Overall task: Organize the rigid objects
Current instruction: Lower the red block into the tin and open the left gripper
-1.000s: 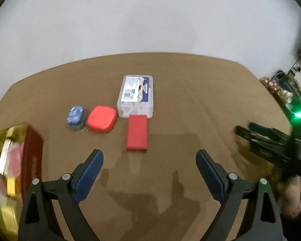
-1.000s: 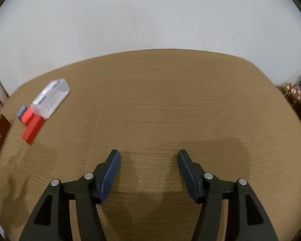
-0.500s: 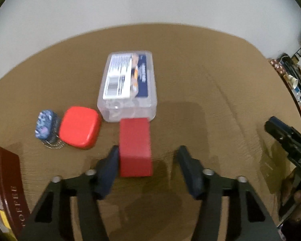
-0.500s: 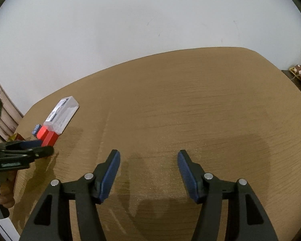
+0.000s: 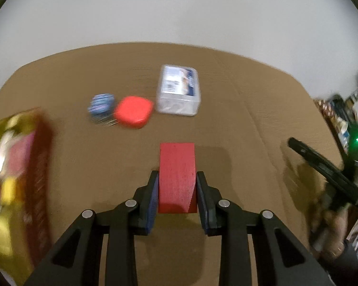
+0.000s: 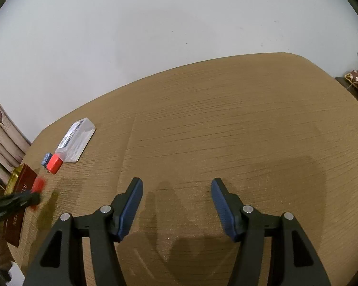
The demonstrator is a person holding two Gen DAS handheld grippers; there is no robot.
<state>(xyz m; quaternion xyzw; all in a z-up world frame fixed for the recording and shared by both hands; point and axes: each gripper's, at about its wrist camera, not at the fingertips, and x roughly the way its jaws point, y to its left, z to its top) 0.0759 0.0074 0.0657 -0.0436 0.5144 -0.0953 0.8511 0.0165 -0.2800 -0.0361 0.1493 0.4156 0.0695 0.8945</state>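
While clamped in left tool, red block; right tool wide open, empty; left view only.

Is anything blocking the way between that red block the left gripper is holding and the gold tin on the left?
Nothing visible does. The left gripper is shut on the red block, and only bare table lies between it and the open gold tin. The red case sits farther back, off that path.

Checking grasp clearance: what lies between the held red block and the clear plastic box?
Bare table in the left wrist view separates red block from clear plastic box.
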